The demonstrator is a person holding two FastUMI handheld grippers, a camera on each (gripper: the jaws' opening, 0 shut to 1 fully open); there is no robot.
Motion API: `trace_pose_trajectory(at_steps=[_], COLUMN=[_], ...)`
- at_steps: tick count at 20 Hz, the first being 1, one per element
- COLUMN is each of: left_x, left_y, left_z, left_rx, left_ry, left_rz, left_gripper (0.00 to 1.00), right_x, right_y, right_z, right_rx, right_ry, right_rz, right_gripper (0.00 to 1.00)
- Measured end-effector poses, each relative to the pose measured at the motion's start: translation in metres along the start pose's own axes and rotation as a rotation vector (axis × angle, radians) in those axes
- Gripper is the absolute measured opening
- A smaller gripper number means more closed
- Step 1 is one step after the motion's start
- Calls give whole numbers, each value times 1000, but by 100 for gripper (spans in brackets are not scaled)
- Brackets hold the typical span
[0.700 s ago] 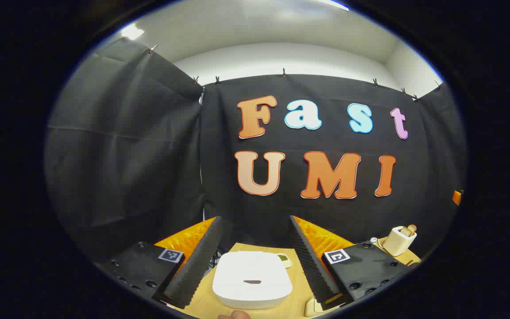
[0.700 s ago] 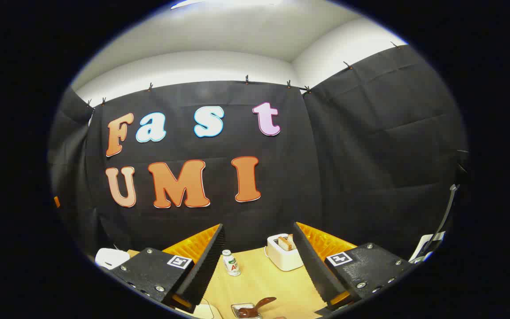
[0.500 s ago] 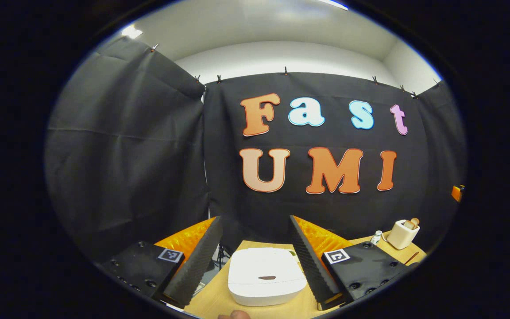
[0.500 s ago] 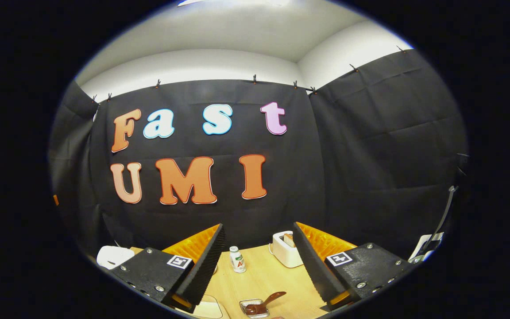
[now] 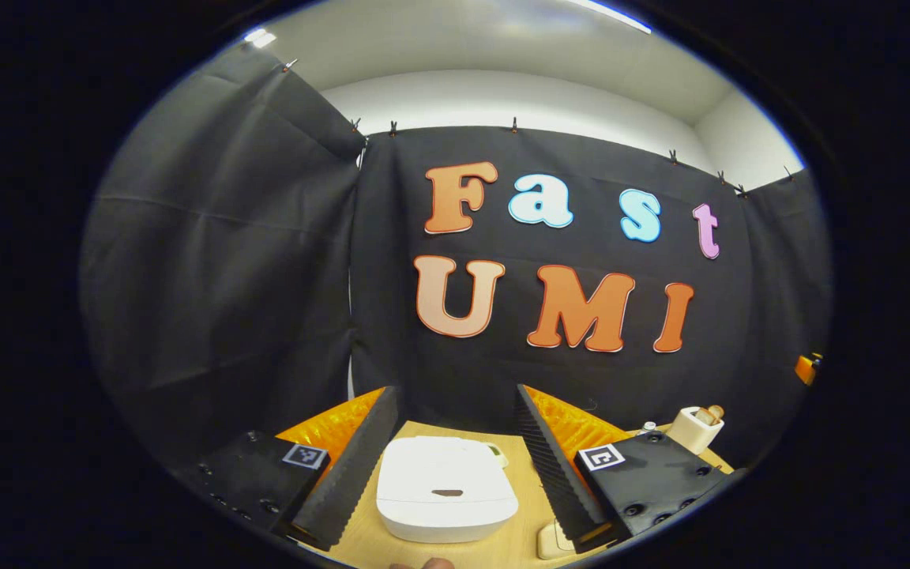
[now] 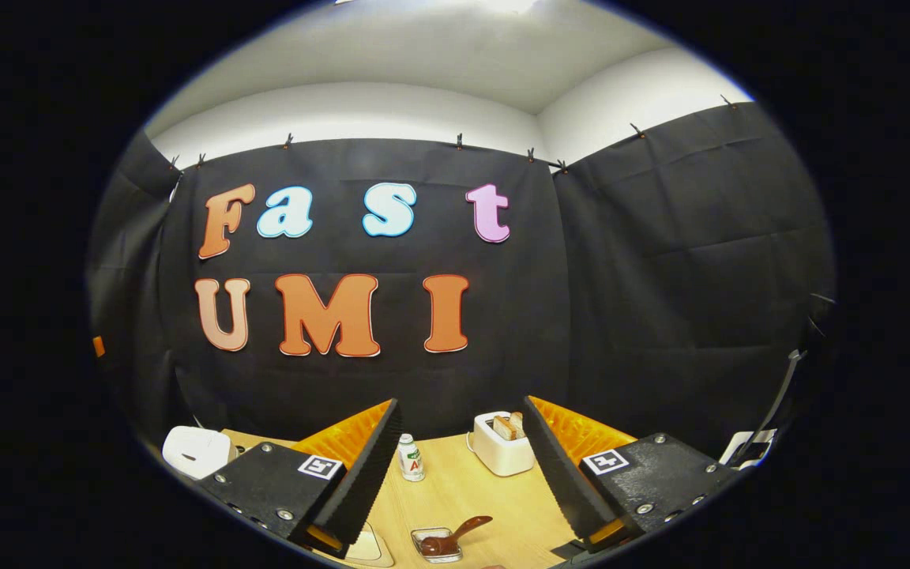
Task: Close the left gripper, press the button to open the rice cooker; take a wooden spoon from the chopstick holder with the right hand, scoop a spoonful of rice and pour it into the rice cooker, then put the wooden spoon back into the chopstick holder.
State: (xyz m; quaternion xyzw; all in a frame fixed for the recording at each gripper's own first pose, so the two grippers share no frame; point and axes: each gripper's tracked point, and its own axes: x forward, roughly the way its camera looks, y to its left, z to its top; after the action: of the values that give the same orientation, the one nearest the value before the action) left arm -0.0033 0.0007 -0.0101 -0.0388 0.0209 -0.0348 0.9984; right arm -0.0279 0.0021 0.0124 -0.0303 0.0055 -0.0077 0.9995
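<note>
- Left tongs [image 5: 451, 462] gape above the closed rice cooker [image 5: 445, 490].
- Right tongs [image 6: 459, 466] gape, empty.
- Spoon [image 6: 455, 536] lies in a tray [image 6: 433, 547], handle pointing up-right.

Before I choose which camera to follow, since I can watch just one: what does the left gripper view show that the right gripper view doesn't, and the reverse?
Left gripper view: the open left hand-held gripper frames the closed rice cooker up close, with a dark mark on its lid.
Right gripper view: the open right hand-held gripper, and a small tray holding a brown spoon on the table.
Both: the rice cooker, the white holder with wooden pieces, and a small bottle.
</note>
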Motion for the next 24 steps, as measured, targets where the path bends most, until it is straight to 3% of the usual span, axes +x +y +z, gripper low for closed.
trace_pose_trajectory(at_steps=[7,17,19,22,23,24], left_x=[-8,-11,-9,-6,-5,-6], left_y=[-6,-10,-9,-10,-9,-5], left_z=[-7,-6,-6,-9,-9,-13], left_rx=[29,64,69,58,53,52], left_ry=[23,15,12,14,14,17], left_rz=[37,85,98,99,110,118], left_gripper=[99,99,83,45,40,25], right_x=[15,29,30,33,32,32], right_y=[-4,-21,-24,-26,-25,-26], right_z=[-13,-1,-1,-2,-4,-6], right_rx=[7,-7,-16,-25,-25,-23], right_ry=[44,22,19,22,27,32], right_rz=[38,32,28,21,22,22], right_gripper=[95,95,95,95,95,95])
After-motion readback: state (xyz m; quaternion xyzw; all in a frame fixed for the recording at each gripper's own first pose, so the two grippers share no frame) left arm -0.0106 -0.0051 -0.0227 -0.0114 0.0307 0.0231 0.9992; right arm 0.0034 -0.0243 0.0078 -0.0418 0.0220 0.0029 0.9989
